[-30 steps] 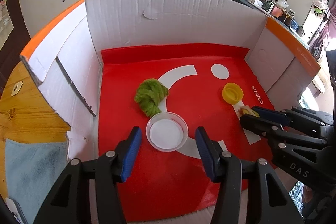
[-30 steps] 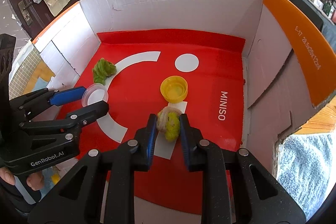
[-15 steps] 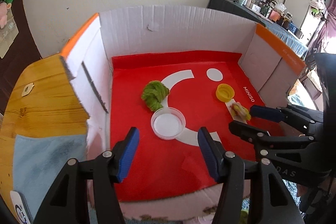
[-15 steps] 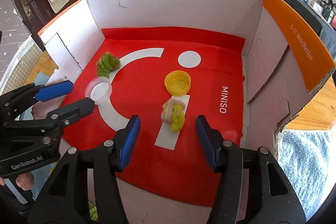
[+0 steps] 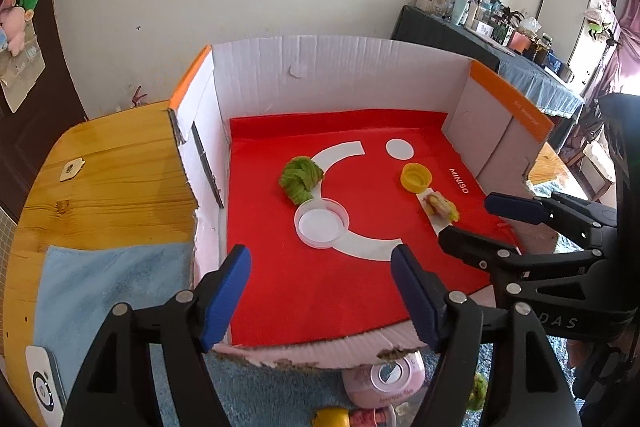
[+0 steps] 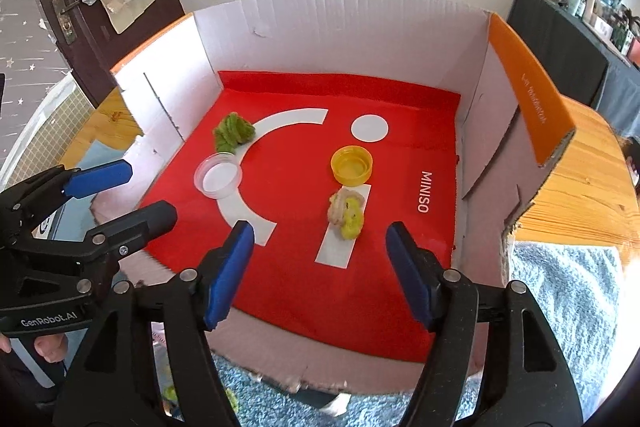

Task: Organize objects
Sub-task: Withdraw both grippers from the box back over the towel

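Red matting is lining the box (image 6: pixel 472 147), where I am seeing a green wad (image 6: pixel 233 131), clear lid (image 6: pixel 218 180), yellow cap (image 6: pixel 352 165) and yellowish wad (image 6: pixel 346 213) lying. I am holding both left tongs (image 5: pixel 320 291) and right tongs (image 6: pixel 320 271) wide and gripping nothing, at the box's near edge.

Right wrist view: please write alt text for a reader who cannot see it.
The open right gripper hovers empty over a cardboard box lined in red, near a yellow-green scrunchie. Farther in lie a yellow cap, a clear lid and a green scrunchie.
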A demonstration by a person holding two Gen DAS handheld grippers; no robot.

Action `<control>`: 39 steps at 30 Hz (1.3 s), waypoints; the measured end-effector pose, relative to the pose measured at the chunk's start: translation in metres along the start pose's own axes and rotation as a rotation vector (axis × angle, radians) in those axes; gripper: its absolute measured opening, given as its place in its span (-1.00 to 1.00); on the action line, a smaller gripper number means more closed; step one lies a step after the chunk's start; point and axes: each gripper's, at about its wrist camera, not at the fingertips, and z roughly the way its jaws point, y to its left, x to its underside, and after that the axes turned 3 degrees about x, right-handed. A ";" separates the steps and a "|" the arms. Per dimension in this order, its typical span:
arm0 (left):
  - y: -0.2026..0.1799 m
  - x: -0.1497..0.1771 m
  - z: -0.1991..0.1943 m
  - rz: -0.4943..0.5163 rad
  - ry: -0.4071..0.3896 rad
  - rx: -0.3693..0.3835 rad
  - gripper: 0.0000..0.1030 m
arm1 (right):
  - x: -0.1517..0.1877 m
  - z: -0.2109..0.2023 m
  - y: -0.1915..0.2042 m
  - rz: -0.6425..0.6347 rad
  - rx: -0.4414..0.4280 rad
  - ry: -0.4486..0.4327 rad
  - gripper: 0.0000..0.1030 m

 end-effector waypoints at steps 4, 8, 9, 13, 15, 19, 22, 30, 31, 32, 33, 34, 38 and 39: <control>-0.002 0.003 -0.006 0.004 -0.011 -0.006 0.54 | 0.003 -0.007 0.003 0.000 -0.002 -0.014 0.38; -0.002 0.006 -0.011 0.001 -0.019 -0.004 0.54 | 0.006 -0.012 0.004 -0.002 0.002 -0.024 0.44; -0.002 0.006 -0.012 0.001 -0.021 -0.005 0.55 | 0.007 -0.013 0.005 -0.002 0.003 -0.027 0.47; 0.000 0.010 -0.015 -0.006 -0.025 -0.012 0.59 | 0.011 -0.019 0.006 -0.001 0.002 -0.037 0.51; 0.001 0.011 -0.016 -0.008 -0.026 -0.014 0.59 | 0.013 -0.021 0.007 -0.003 0.000 -0.042 0.51; 0.001 0.014 -0.019 -0.009 -0.029 -0.015 0.59 | 0.017 -0.029 0.011 -0.010 0.001 -0.055 0.55; 0.002 0.016 -0.021 -0.013 -0.030 -0.016 0.60 | 0.020 -0.035 0.014 -0.017 0.002 -0.064 0.60; 0.002 0.023 -0.030 -0.018 -0.046 -0.021 0.73 | 0.031 -0.048 0.016 -0.015 0.000 -0.086 0.70; 0.002 0.023 -0.030 -0.019 -0.047 -0.021 0.74 | 0.032 -0.050 0.016 -0.015 0.000 -0.089 0.71; 0.002 0.024 -0.031 -0.020 -0.047 -0.021 0.75 | 0.034 -0.051 0.016 -0.014 0.000 -0.091 0.72; 0.002 0.025 -0.032 -0.020 -0.048 -0.021 0.75 | 0.035 -0.052 0.016 -0.013 0.000 -0.093 0.73; 0.001 0.025 -0.033 -0.021 -0.049 -0.021 0.76 | 0.037 -0.054 0.016 -0.011 0.000 -0.097 0.76; 0.001 0.029 -0.035 -0.024 -0.049 -0.017 0.76 | 0.042 -0.058 0.016 -0.013 0.004 -0.103 0.78; 0.001 0.030 -0.035 -0.025 -0.049 -0.015 0.76 | 0.043 -0.059 0.017 -0.015 0.006 -0.104 0.78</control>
